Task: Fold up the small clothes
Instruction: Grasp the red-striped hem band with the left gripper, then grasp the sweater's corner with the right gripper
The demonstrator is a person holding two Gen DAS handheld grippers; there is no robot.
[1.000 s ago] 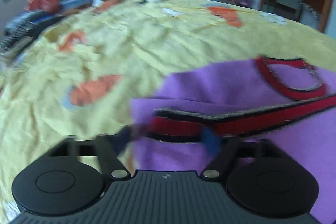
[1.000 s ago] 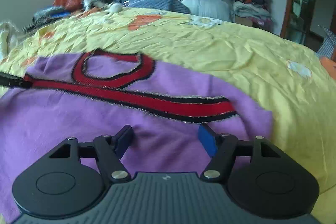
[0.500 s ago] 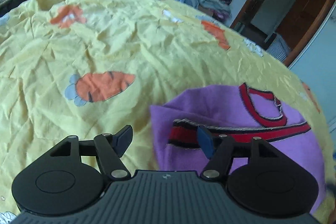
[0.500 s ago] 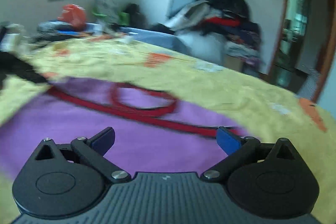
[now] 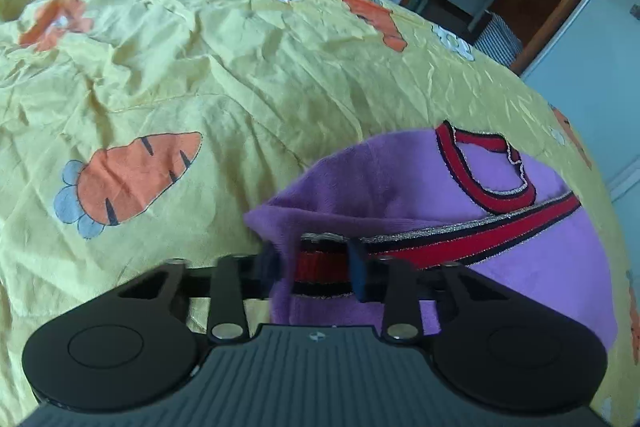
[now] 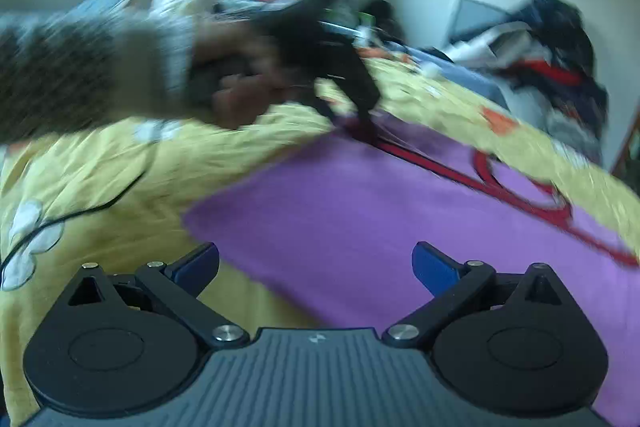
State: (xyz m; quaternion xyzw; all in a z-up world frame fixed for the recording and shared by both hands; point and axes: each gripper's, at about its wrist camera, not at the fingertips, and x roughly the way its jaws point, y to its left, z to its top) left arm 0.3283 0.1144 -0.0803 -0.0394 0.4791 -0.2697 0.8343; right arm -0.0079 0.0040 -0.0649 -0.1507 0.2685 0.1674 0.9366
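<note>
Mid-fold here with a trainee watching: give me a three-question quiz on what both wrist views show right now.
1. True or false: the left gripper has the red-and-black striped trim of the purple fleece garment between its fingers.
2. Multiple choice: the right gripper is A) shut on the garment, B) open with nothing gripped, C) out of view.
3. Fill in: the garment lies on a yellow bedsheet printed with orange ____.

Key: 1 true, its jaws have just been closing on the trim; 2 B; 3 carrots.

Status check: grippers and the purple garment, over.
Left gripper just closing on purple garment at its red-striped corner. Right gripper open, empty, over the garment's edge. Nothing in the way on the yellow sheet.
</note>
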